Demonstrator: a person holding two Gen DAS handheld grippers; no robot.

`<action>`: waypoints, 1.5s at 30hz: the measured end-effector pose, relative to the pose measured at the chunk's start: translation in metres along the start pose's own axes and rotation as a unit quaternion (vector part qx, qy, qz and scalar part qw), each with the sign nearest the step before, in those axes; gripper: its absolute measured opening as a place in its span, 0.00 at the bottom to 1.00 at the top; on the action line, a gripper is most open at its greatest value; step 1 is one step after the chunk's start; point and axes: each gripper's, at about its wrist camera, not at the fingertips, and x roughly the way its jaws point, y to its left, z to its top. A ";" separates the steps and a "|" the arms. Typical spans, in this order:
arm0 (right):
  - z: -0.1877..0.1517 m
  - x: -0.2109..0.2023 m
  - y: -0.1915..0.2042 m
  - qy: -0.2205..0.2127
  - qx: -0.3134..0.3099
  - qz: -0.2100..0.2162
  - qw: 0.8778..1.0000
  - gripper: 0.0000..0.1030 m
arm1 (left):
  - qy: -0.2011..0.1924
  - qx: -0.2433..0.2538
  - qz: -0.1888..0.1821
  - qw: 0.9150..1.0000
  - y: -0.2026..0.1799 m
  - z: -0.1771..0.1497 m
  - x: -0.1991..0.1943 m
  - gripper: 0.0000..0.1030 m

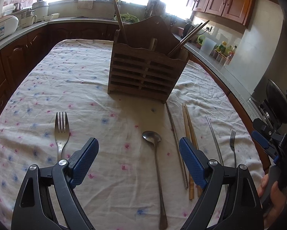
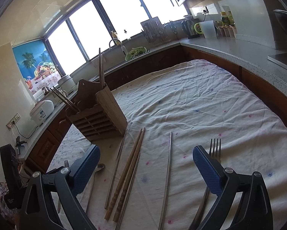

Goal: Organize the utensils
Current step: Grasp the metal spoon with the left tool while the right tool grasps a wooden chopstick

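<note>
Utensils lay in a row on the clothed table (image 1: 47, 80) before the wooden holder (image 1: 145, 71): fork (image 1: 61, 132), spoon (image 1: 154, 153), chopsticks (image 1: 189, 134), second fork (image 2: 215, 149). Left gripper (image 1: 137, 161) hovered wide open, empty, over the spoon; right gripper (image 2: 146, 164) likewise released above the chopsticks. Bare cloth stretched toward the far edge.
</note>
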 end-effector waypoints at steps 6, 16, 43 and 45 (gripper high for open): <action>0.000 0.015 -0.001 0.021 -0.012 -0.013 1.000 0.85 | 0.019 0.019 -0.004 1.000 -0.008 0.000 0.013 0.84; -0.003 0.047 -0.003 0.068 -0.027 -0.026 0.997 0.59 | 0.067 0.039 -0.015 0.997 -0.016 -0.003 0.039 0.58; 0.009 0.163 0.031 0.168 -0.089 -0.038 0.981 0.14 | 0.108 0.058 -0.036 0.992 -0.019 0.009 0.083 0.26; 0.011 0.168 0.032 0.169 -0.094 -0.041 0.980 0.14 | 0.108 0.060 -0.037 0.992 -0.020 0.010 0.084 0.26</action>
